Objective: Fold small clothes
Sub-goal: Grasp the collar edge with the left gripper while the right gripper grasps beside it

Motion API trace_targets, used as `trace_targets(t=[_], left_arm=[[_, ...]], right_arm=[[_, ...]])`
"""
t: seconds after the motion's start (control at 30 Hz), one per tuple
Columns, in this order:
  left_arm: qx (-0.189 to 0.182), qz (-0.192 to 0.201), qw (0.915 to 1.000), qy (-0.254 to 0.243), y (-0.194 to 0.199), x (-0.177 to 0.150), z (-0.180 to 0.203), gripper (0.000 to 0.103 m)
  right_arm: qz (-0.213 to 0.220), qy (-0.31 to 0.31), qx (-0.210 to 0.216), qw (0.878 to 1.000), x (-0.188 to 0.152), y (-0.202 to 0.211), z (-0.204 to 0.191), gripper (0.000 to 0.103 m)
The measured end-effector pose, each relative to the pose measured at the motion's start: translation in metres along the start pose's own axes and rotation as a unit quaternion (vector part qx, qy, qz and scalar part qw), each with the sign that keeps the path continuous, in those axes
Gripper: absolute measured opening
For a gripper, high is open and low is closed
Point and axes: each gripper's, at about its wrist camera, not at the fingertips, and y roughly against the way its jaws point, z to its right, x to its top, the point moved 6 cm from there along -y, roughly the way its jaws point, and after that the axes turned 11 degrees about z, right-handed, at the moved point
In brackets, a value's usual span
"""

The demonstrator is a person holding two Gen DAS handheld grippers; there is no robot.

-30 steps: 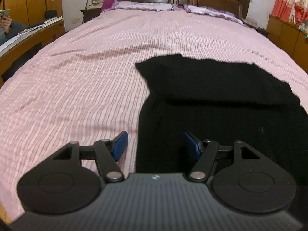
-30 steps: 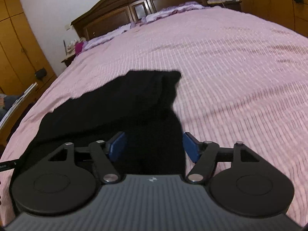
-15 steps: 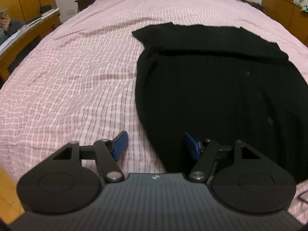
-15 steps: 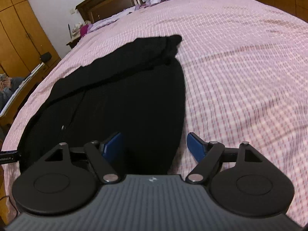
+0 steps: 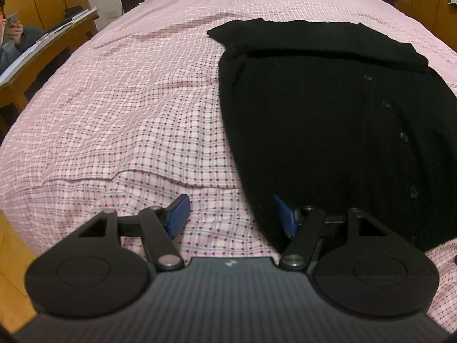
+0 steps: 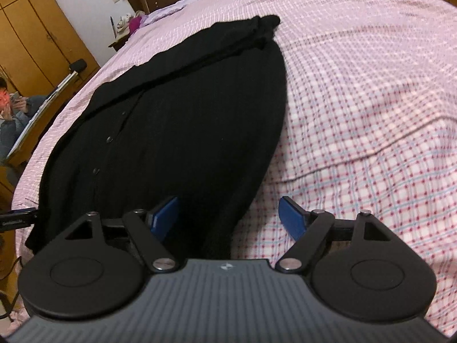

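Two grippers are working at the near hem of one black cardigan (image 5: 328, 120), which is lying flat on the pink checked bedspread (image 5: 128, 100), its far end already turned over in a band and its buttons showing down the middle. On the left, we are holding the left gripper (image 5: 231, 214) low over the garment's near left corner, jaws spread wide, one blue pad over bare bedspread and the other at the cloth's edge, gripping nothing. On the right, we are bringing the right gripper (image 6: 228, 217) to the near right corner in the same way, jaws wide and empty, straddling the side edge of the cloth. We are judging this as the reach before a grasp. Next we are needing to lower both pairs of pads onto the corners, pinch both layers, then lift evenly and carry the hem toward the far band.
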Motion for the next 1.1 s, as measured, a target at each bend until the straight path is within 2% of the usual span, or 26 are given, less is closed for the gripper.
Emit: trace_targets(t=[0.03,0.13,0.17,0.43,0.5,0.53,0.57,0.6,0.67,0.73,0.87,1.1], left_arm=[[-0.011,0.001,0.9999,0.007,0.001,0.000,0.002,0.066],[-0.088,-0.005,0.9951,0.044,0.003,-0.003,0.014,0.066],[-0.103,-0.006,0.9935,0.049,0.002,-0.004,0.018,0.066],[-0.116,0.000,0.9924,0.041,-0.003,-0.009,0.033,0.064],[-0.123,0.003,0.9913,0.045,-0.002,-0.009,0.032,0.049],[-0.128,0.003,0.9905,0.050,-0.001,-0.009,0.031,0.044],[-0.133,0.004,0.9895,0.057,0.000,-0.009,0.030,0.034],[-0.137,0.004,0.9886,0.063,0.000,-0.009,0.029,0.025],[-0.137,0.011,0.9881,0.069,0.004,-0.008,0.025,0.015],[-0.144,0.023,0.9860,0.080,0.011,-0.004,0.022,0.010],[-0.172,0.060,0.9759,0.121,0.028,0.012,0.014,0.008],[-0.180,0.143,0.9626,0.143,0.048,0.053,0.010,0.008]], right_arm=[[-0.003,-0.002,0.003,1.000,-0.001,0.000,0.000,0.082],[-0.009,-0.005,0.008,1.000,-0.003,0.002,0.001,0.082],[-0.011,-0.006,0.010,1.000,-0.004,0.002,0.001,0.082],[-0.021,-0.003,0.029,0.999,-0.008,0.003,-0.003,0.080],[-0.020,-0.002,0.036,0.999,-0.008,0.003,-0.005,0.071],[-0.020,-0.003,0.038,0.999,-0.009,0.004,-0.004,0.060],[-0.020,-0.005,0.040,0.999,-0.009,0.004,-0.004,0.048],[-0.020,-0.008,0.041,0.999,-0.009,0.005,-0.003,0.041],[-0.018,-0.014,0.041,0.999,-0.007,0.005,0.000,0.020],[-0.005,-0.022,0.052,0.998,-0.003,0.010,0.002,0.009],[0.043,-0.054,0.091,0.993,0.015,0.028,0.002,0.006],[0.135,-0.076,0.130,0.979,0.062,0.052,-0.010,0.005]])
